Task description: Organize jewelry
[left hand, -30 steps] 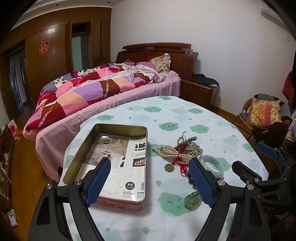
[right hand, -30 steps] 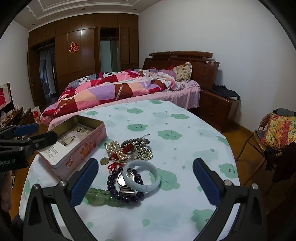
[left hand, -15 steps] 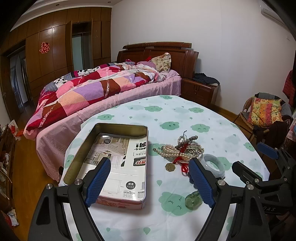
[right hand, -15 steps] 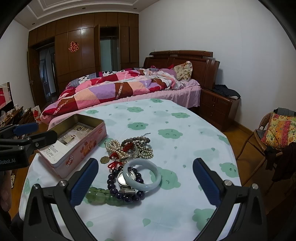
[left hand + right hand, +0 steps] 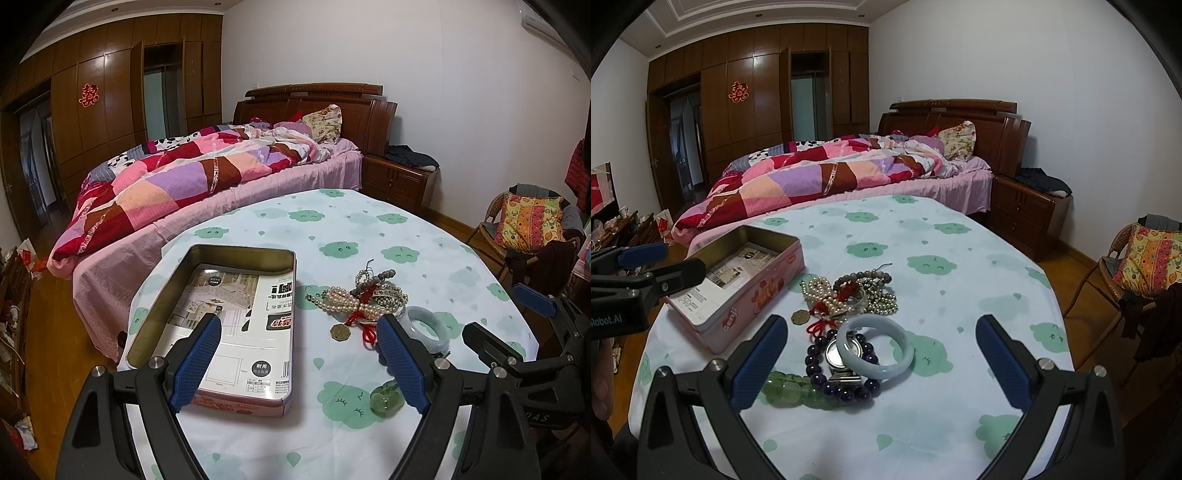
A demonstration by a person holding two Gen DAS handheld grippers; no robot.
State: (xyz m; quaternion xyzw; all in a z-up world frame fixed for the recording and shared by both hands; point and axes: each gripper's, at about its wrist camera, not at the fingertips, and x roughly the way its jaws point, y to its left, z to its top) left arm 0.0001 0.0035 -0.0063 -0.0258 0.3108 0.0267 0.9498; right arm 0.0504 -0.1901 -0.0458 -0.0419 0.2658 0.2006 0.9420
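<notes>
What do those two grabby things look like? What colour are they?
Both look alike. The left tool has black plastic arms with silver bolts and two fingers covered in bumpy blue pads. The right tool matches it. Seen from the right camera, the left one carries white lettering that reads "Robot.AI" on its black body.

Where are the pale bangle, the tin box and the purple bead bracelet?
pale bangle [image 5: 905, 356]: right wrist view, right side of its band.
tin box [image 5: 753, 304]: right wrist view, pink side wall.
purple bead bracelet [image 5: 816, 371]: right wrist view, left beads.

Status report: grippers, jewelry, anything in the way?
Left gripper and right gripper open, empty. Pale jade bangle atop purple bead bracelet; pink tin box holds no jewelry. Path clear.
</notes>
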